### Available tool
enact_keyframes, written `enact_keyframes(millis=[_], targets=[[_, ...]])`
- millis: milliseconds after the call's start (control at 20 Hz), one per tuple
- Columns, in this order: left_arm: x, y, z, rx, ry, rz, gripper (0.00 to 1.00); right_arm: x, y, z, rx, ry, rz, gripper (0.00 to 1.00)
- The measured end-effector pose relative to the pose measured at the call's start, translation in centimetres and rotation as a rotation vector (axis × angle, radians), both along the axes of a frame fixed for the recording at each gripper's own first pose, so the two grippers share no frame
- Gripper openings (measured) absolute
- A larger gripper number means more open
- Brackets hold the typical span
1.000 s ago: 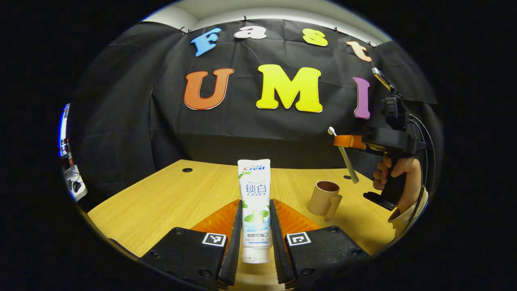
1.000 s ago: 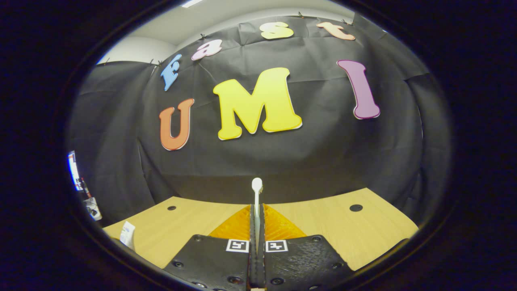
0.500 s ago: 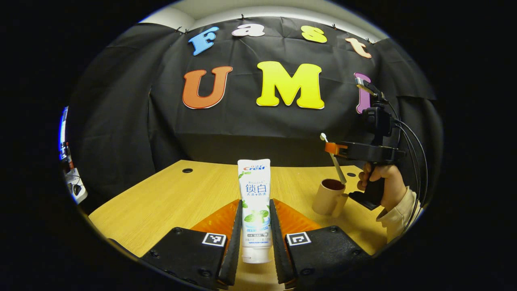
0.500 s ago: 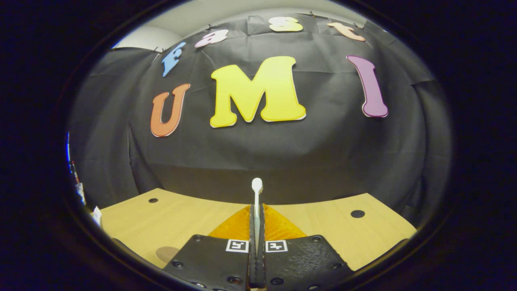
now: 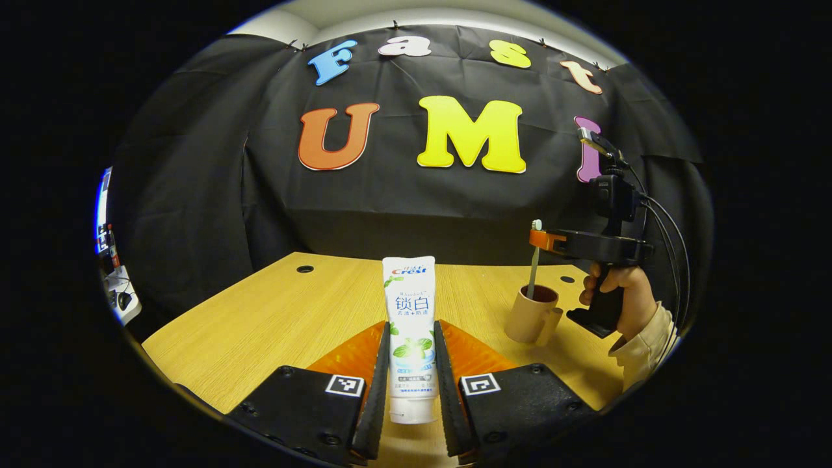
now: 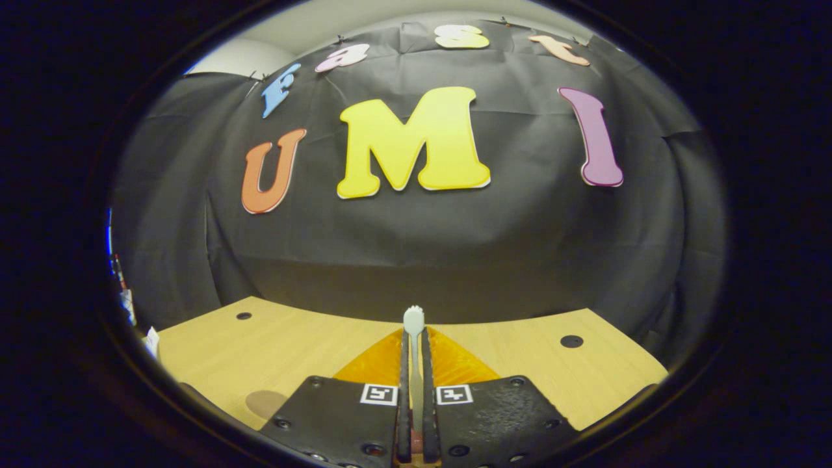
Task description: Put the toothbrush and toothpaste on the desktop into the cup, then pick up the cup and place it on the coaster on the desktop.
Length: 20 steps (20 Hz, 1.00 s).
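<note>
Toothbrush (image 5: pixel 533 266) swung upright, dropped into cup (image 5: pixel 530 318); right gripper (image 6: pixel 414 390) slightly parted

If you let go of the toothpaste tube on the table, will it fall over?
Probably. The toothpaste tube is tall and narrow, standing cap-down in the left claw, so it looks tippy. Its flat crimped top suggests a soft body that squashes. It likely weighs little.

I am working in a recording booth inside a lab or office room. Black cloth (image 5: pixel 195 182) is hanging as the wall behind a bare wooden desktop (image 5: pixel 273 318) with cable holes (image 5: pixel 304 268). Past the cloth's left edge, a lit screen (image 5: pixel 104 208) and some cluttered gear are showing, with a pale ceiling (image 6: pixel 338 26) above.
</note>
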State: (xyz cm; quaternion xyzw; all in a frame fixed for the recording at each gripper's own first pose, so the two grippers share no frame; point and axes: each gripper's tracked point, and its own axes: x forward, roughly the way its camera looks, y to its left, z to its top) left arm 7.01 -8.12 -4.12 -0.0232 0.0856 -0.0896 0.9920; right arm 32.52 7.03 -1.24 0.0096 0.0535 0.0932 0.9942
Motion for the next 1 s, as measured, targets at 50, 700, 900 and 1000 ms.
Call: enact_keyframes(millis=[50, 700, 900, 1000], targets=[[-0.1, -0.3, 0.2, -0.001, -0.002, -0.005, 0.40, -0.3, -0.3, -0.2, 0.002, 0.008, -0.003, 0.08], [3.5, -8.4, 1.9, -0.016, -0.047, -0.048, 0.40, -8.4, -9.8, -2.4, 0.010, -0.033, -0.111, 0.98], [6.0, -12.3, 3.2, -0.017, -0.093, -0.069, 0.40, -10.5, -13.4, -5.0, -0.014, -0.012, -0.150, 0.96], [7.5, -14.2, 4.1, -0.018, -0.125, -0.083, 0.40, -10.8, -14.5, -6.2, -0.009, -0.009, -0.159, 0.94]])
